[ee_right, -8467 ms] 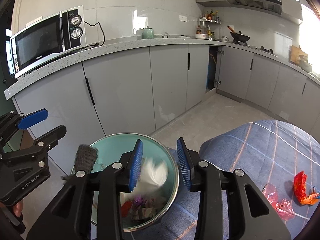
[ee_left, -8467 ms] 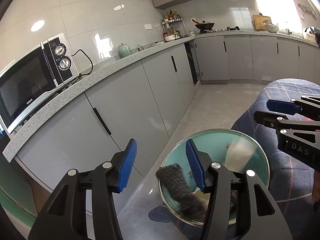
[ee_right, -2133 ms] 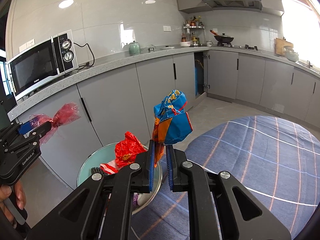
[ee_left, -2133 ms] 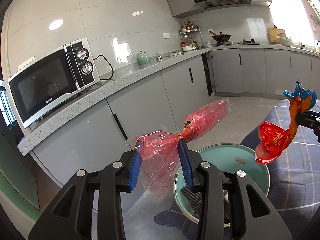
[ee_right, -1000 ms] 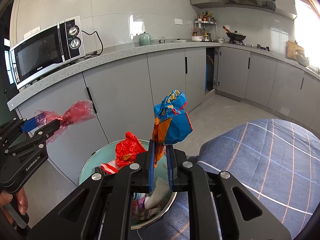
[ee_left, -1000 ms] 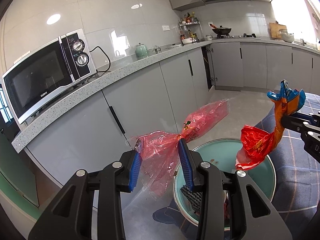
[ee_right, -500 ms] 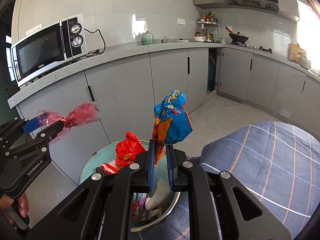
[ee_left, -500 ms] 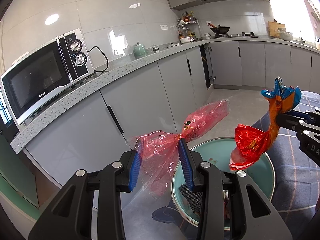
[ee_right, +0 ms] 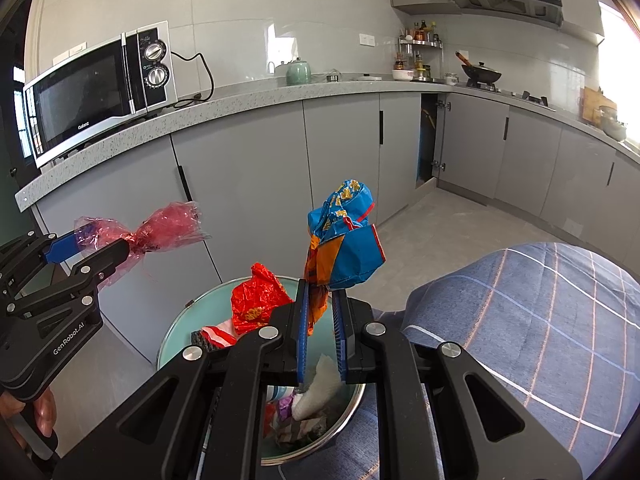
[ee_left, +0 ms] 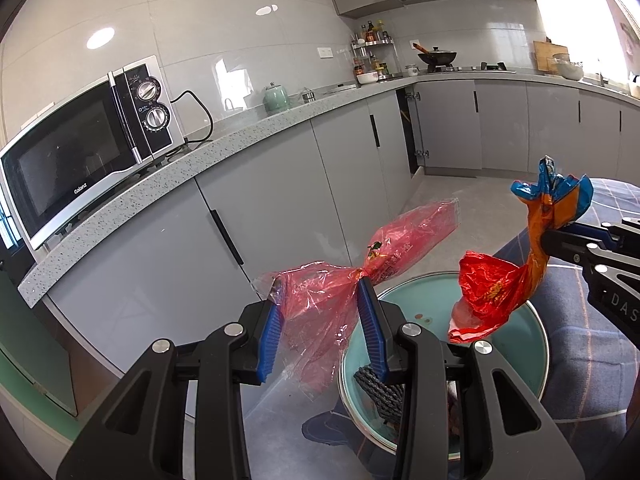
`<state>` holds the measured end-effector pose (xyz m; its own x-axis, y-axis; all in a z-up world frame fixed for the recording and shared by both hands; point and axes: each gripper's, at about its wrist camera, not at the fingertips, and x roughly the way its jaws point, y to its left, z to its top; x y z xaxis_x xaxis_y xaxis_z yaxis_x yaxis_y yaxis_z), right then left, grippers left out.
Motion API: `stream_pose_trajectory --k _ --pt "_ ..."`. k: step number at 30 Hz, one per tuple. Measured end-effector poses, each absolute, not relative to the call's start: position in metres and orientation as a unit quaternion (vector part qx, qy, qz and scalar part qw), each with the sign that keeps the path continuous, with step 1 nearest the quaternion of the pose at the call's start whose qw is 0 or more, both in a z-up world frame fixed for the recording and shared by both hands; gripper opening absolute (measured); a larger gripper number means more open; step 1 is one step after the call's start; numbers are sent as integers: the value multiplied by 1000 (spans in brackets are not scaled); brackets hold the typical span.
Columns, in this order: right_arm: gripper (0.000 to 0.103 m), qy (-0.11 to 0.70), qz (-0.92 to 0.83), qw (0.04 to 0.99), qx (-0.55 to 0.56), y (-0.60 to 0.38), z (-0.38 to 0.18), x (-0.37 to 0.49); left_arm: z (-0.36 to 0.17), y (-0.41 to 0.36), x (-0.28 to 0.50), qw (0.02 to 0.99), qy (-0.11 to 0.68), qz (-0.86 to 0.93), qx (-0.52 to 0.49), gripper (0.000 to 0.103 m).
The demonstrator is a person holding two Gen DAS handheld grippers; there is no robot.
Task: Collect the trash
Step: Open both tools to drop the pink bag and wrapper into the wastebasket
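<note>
Grey kitchen, glossy tiled walls. Far left, a microwave [ee_left: 86,152] on the speckled countertop [ee_left: 240,148]; beyond it a green teapot [ee_left: 275,98], then a wok [ee_right: 480,71] on the far stove. Near right, a table under a blue plaid tablecloth [ee_right: 540,308]. Just left of it, low over the grey floor [ee_right: 460,232], a teal trash bin [ee_left: 516,320], wrappers and tissue inside. Left hand-held gripper [ee_left: 320,316] clamped on a red cellophane wrapper [ee_left: 360,276], left of the bin. Right hand-held gripper [ee_right: 319,328] pinched on a blue-and-orange snack bag [ee_right: 344,248], held above the bin.
</note>
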<state>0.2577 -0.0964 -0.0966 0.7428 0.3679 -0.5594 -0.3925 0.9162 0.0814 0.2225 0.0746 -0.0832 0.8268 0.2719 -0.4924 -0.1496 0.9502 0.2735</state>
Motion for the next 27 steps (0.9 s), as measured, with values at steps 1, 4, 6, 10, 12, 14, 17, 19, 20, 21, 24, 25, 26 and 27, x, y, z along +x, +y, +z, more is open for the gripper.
stream_pose_trajectory --k 1,4,6,10,12,14,17,19,20,21,24,25,26,27 --pt "12 296 204 933 -21 -96 -97 258 -84 74 222 949 273 110 112 37" --pt "13 298 205 932 -23 -94 -99 259 -84 73 222 949 274 108 112 38" --pt "15 298 205 932 -24 -93 -99 260 -85 73 222 949 274 106 111 40" --pt "16 299 203 932 -21 -94 -102 261 -86 73 222 950 274 102 110 44" --pt "19 298 203 932 -18 -95 -103 261 -87 72 222 950 276 99 111 46" --pt "30 297 202 933 -12 -98 -103 261 -87 72 221 950 274 102 111 58" --pt "41 297 199 934 -5 -102 -103 260 -86 74 220 950 272 106 112 69" --pt "51 298 198 934 7 -108 -103 258 -85 76 218 951 269 111 107 76" --pt "51 299 197 934 9 -110 -103 257 -84 77 217 951 269 110 106 80" --pt "54 300 195 934 10 -111 -102 255 -84 78 215 951 268 112 107 83" --pt "65 293 188 937 19 -120 -99 246 -81 81 209 952 261 120 107 95" --pt "65 291 187 938 22 -123 -97 241 -80 81 206 952 259 119 108 95" --pt "65 290 186 939 23 -125 -95 238 -80 81 204 952 258 120 111 95" --pt "66 286 183 940 25 -127 -92 233 -79 81 201 952 255 122 113 95"
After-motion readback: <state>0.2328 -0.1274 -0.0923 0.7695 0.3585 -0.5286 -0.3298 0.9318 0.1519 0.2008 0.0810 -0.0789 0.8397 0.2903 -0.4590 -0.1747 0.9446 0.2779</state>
